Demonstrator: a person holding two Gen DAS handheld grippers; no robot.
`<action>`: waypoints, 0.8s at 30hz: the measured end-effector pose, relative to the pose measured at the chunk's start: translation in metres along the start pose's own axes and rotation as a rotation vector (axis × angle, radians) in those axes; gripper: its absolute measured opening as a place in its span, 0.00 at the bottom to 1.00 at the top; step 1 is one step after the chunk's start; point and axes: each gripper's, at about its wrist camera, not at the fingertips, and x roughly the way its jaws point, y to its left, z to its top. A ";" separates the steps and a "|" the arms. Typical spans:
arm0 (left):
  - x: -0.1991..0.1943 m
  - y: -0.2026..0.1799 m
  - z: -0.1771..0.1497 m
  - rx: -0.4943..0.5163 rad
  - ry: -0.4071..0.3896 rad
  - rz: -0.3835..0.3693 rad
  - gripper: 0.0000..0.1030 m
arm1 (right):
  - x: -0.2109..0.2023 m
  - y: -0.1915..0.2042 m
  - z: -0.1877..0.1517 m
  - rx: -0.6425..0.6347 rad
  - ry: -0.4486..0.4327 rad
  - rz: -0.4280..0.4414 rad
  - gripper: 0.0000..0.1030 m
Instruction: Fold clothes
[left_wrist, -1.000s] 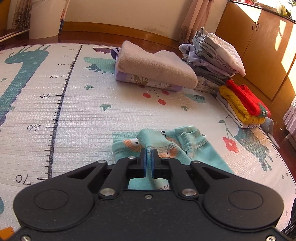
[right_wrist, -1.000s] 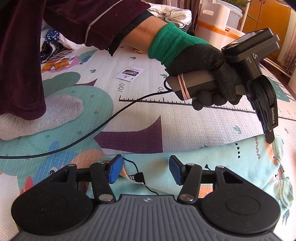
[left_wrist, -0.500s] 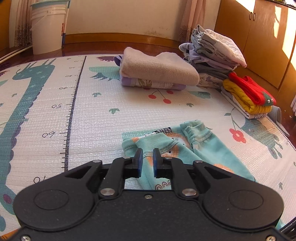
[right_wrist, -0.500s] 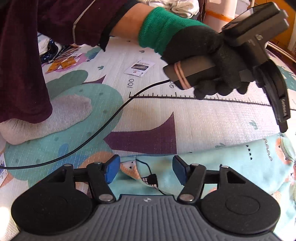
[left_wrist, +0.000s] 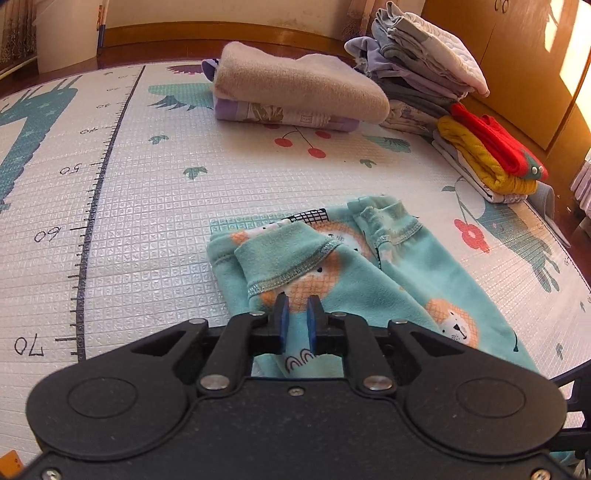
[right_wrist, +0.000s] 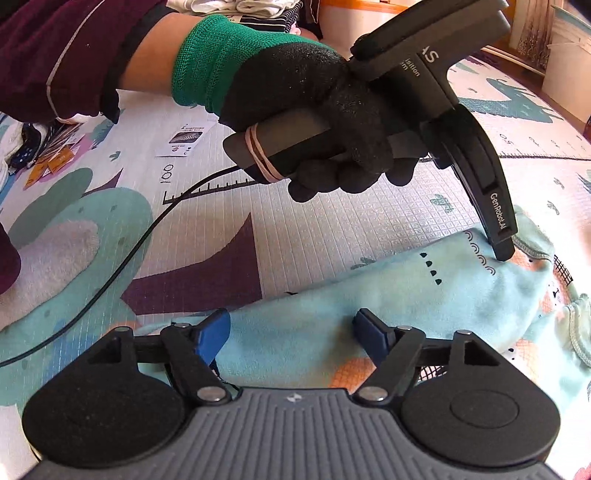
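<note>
My left claw (left_wrist: 295, 317) hangs just over the teal pants (left_wrist: 332, 280), its blue pads (left_wrist: 282, 321) drawn near each other with a narrow gap between them and no cloth in that gap. My right claw (right_wrist: 291, 334) is spread wide, its pads (right_wrist: 212, 336) far apart above the same pants (right_wrist: 369, 306), holding nothing. From the right camera I see my left hand (right_wrist: 325, 122), in a black glove with a green cuff, wrapped round the grip of the other tool, whose tip comes down to the fabric near the printed arcs; I cannot tell if it touches. A black cable (right_wrist: 122, 273) trails from that handle across the play mat (right_wrist: 314, 221).

The pants lie flat on the mat (left_wrist: 147, 221), one cuff turned back over itself, lion faces printed on the legs. Beyond them sits a folded beige towel (left_wrist: 295, 88) on a lilac piece, and to its right a pile of folded clothes (left_wrist: 424, 62), with a red and yellow bundle (left_wrist: 487, 155) nearer the mat's edge.
</note>
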 end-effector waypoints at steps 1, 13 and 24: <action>-0.005 -0.001 0.002 0.005 -0.031 -0.004 0.09 | -0.006 0.002 -0.001 -0.014 -0.034 -0.013 0.52; -0.055 -0.023 -0.014 0.103 -0.112 0.067 0.49 | -0.050 -0.015 0.002 0.092 -0.016 0.017 0.57; -0.144 -0.092 -0.117 0.257 0.051 -0.175 0.09 | -0.109 0.043 -0.094 0.048 0.041 -0.097 0.52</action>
